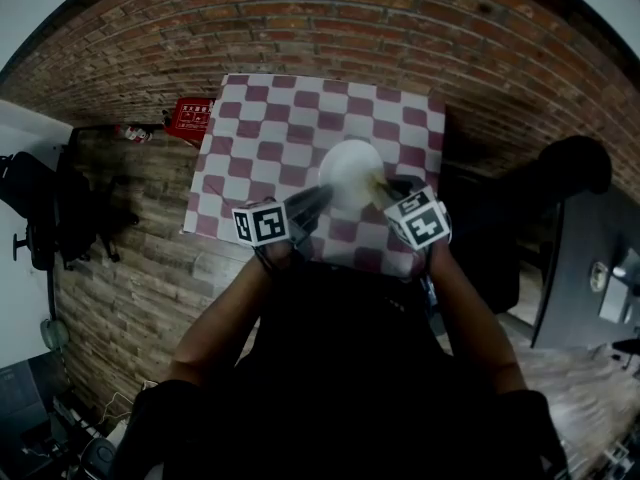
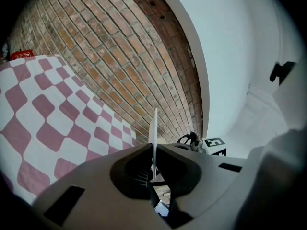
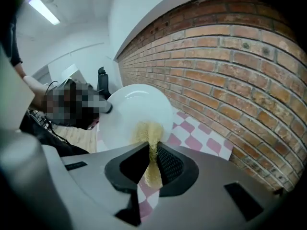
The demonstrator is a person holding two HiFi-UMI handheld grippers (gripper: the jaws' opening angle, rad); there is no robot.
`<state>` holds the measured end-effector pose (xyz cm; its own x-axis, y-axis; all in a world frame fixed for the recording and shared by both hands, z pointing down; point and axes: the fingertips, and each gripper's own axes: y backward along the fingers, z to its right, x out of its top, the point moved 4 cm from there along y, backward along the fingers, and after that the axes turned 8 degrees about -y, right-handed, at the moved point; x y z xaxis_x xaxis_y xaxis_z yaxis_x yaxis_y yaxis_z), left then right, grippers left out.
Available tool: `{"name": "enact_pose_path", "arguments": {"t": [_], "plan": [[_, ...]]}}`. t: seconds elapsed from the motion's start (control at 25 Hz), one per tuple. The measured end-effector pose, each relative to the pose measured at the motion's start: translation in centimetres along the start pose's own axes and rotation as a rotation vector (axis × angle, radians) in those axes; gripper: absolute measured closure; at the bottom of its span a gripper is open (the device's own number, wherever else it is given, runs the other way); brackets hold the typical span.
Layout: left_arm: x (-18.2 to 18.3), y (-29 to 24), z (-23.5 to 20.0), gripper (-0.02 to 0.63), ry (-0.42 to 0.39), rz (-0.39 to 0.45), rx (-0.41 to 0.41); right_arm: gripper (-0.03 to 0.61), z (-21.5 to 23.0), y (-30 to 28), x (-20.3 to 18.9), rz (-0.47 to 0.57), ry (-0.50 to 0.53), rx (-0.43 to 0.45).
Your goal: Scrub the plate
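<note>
The left tongs (image 2: 153, 169) are clamped on the rim of the white plate (image 2: 154, 128), which shows edge-on and upright between the jaws. The plate is lifted off the table (image 1: 270, 128), which has a pink-and-white checked cloth. The right tongs (image 3: 152, 164) are closed on a yellow scrub pad (image 3: 149, 137), whose far end lies against the lower part of the plate's face.

plate (image 1: 350, 163) over table (image 1: 260, 128) | left tongs (image 1: 325, 196) at left | sponge (image 1: 378, 186) at right
</note>
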<state>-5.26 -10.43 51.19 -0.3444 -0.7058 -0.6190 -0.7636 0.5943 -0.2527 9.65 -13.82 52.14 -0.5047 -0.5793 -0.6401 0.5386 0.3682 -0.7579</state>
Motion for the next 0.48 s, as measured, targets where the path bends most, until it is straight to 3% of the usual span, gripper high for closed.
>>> {"name": "enact_pose_path", "arguments": {"t": [0.28,0.48], "plan": [[-2.0,-1.7,1.9,0.584,-0.012,-0.077,-0.065,0.532,2.9,1.4,4.8,0.088,0.004,-0.089],[-2.3,-2.2,1.5,0.584,0.003,-0.080,-0.038,0.532,-1.9,1.3,7.2,0.127,0.084,0.010]]}}
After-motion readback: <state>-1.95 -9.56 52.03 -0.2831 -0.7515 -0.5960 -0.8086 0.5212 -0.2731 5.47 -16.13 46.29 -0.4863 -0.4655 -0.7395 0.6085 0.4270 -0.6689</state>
